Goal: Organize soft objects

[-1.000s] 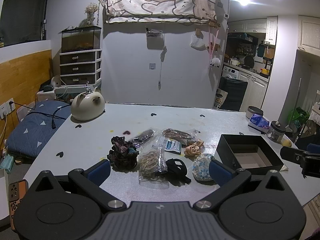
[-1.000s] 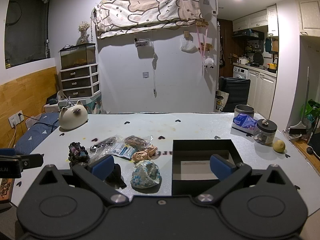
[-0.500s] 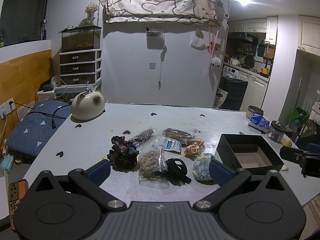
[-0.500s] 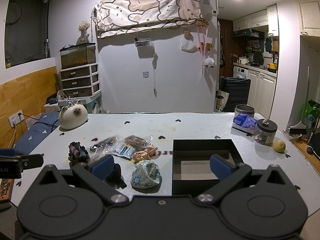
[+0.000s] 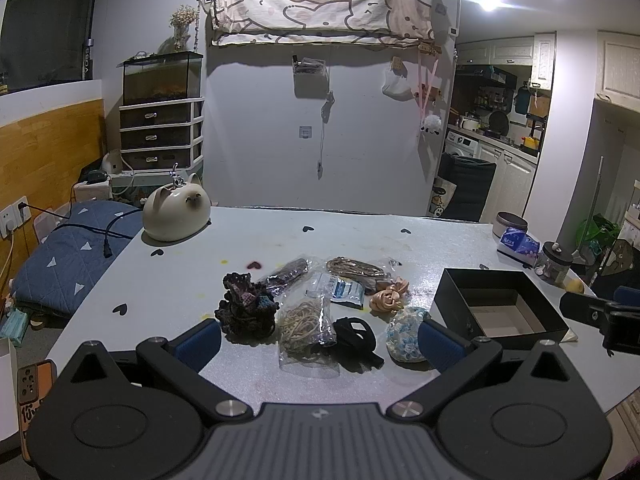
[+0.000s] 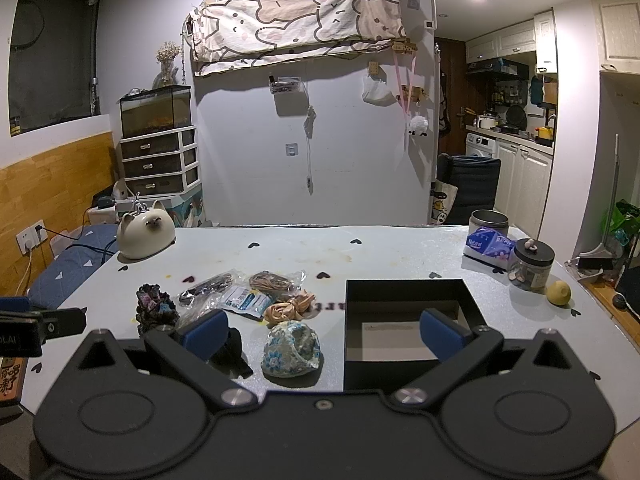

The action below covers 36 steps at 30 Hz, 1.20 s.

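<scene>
grey table (image 5: 168, 280), soft items (image 5: 308, 312), black box (image 6: 404, 320)

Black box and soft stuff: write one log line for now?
left gripper: open, empty | right gripper: open, empty | black box: empty | floral scrunchie: on table

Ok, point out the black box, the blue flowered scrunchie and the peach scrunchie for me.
black box (image 6: 404, 292), right wrist view, on its far inner wall.
blue flowered scrunchie (image 6: 292, 349), right wrist view, middle of the bundle.
peach scrunchie (image 5: 387, 298), left wrist view, on its twisted centre.
</scene>
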{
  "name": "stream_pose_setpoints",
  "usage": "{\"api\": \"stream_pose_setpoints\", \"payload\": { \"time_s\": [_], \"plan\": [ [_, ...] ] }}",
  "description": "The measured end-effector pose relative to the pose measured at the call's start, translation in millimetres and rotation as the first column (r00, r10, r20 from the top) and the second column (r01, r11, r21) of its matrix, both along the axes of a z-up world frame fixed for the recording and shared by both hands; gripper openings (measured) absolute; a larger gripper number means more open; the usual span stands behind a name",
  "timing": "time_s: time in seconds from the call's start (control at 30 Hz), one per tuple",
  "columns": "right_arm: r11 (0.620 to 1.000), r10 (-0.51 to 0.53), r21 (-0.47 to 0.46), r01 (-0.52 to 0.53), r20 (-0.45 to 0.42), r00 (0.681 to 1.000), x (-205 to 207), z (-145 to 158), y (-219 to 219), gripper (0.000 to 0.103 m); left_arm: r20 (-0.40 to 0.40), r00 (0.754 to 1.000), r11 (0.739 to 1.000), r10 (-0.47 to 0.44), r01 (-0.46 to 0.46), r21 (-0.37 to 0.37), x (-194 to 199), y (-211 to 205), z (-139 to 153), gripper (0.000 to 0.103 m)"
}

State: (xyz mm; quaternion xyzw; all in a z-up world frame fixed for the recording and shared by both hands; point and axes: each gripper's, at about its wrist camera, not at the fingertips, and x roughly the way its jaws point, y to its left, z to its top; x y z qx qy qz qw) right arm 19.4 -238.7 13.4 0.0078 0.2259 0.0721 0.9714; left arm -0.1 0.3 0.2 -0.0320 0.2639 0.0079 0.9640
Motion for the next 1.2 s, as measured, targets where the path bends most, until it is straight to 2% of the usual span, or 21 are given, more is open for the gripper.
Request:
{"api": "stream_pose_setpoints", "payload": {
  "time_s": [0.27,0.37,0.7,0.97,1.2],
  "plan": [
    [1.000,0.000,0.000,0.000,0.000,1.000,-1.1,1.3,2.0,0.103,0.000,1.000,1.000,0.000,0.000,0.000,0.0,0.0,0.0,0.103],
    [1.000,-0.001,-0.001,0.001,0.003,1.000,-1.7,2.5,3.0,0.103,0.002,1.000,1.000,-0.004,0.004,0.003,-3.1,15.6,-8.9,0.103],
    [1.000,0.022,-0.012,-0.022,0.023,0.999,9.4,8.1,16.8,0.103,0.011,1.000,1.000,-0.001,0.001,0.025,9.4,16.1,3.4,0.103],
    [0.998,0.057,-0.017,-0.057,0.039,0.998,39.4,7.3,9.3,0.103,-0.002,1.000,0.998,0.014,-0.014,0.058,36.4,6.9,5.1,0.103],
    [0.993,0.118,-0.026,-0.117,0.056,0.991,87.0,10.0,-2.1,0.103,-0.016,0.998,0.996,0.066,-0.064,0.068,80.4,1.8,11.8,0.103]
  ]
}}
